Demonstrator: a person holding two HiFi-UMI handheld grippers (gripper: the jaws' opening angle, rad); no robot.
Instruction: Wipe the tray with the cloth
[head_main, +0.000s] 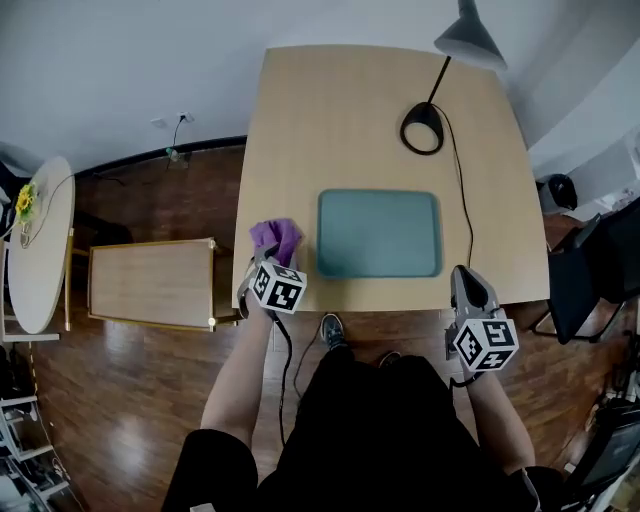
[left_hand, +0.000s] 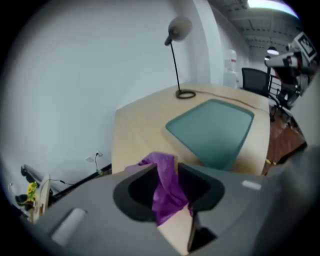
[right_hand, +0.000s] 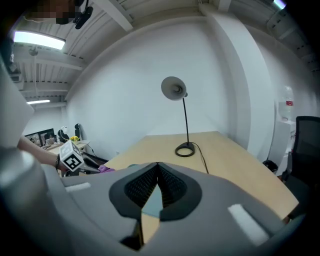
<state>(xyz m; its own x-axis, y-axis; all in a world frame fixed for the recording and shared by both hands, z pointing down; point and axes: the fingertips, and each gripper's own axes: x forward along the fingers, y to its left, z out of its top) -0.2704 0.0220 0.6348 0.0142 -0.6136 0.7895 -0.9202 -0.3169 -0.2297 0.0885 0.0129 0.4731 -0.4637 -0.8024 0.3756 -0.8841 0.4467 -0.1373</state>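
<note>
Cloth (left_hand: 166, 197) in L gripper (left_hand: 167, 171) (jaws apart)

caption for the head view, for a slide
Wooden table from above: left tongs at a purple cloth beside a green tray, right tongs near the front edge.

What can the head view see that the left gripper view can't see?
Only the head view shows the person's shoe, the low wooden table on the floor, and the marker cube on the left tongs. Only the left gripper view shows those tongs from inside, with the jaws apart and the purple cloth lying between them, plus a ceiling light. Both show the teal tray, the lamp, the purple cloth and the desk.
</note>
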